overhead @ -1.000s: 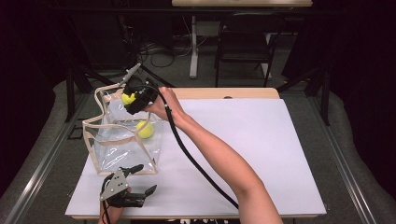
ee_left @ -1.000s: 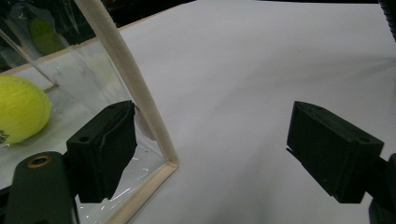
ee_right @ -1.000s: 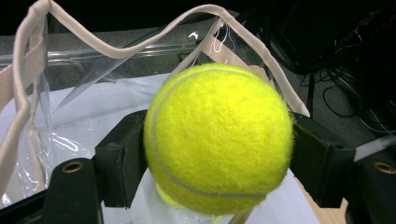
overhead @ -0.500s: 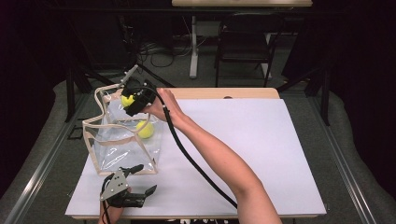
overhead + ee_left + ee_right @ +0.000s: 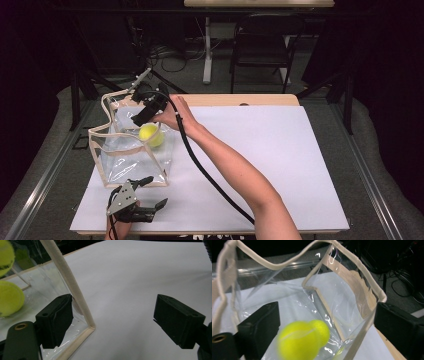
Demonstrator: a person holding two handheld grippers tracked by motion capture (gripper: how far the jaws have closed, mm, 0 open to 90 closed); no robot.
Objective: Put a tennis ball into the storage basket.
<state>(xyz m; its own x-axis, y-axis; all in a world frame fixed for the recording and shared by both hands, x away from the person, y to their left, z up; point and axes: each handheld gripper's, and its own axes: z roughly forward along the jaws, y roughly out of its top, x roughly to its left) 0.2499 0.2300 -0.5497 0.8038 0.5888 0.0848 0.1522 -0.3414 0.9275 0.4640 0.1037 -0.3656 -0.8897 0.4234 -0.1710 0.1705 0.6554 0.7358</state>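
Observation:
A clear plastic bag (image 5: 125,160) with beige trim stands open at the table's left. My right gripper (image 5: 142,117) hovers over its mouth. Its jaws have just been opening and now stand wide apart (image 5: 327,306). A yellow tennis ball (image 5: 295,343), blurred, is loose below them inside the bag, touching neither pad. A second tennis ball (image 5: 322,330) lies behind it on the bag's floor. In the high view the two balls (image 5: 150,134) overlap. My left gripper (image 5: 156,191) rests open near the table's front edge, with the bag's corner trim (image 5: 80,305) just beside one pad (image 5: 58,317).
A white sheet (image 5: 260,150) covers the wooden table (image 5: 240,100), with free room to the right of the bag. The right gripper's black cable (image 5: 200,170) trails along the forearm. A chair (image 5: 260,55) and stands are on the floor beyond the table.
The right gripper has let go of the tennis ball it held over the bag, and the ball has dropped down into the bag. Neither hand has shifted.

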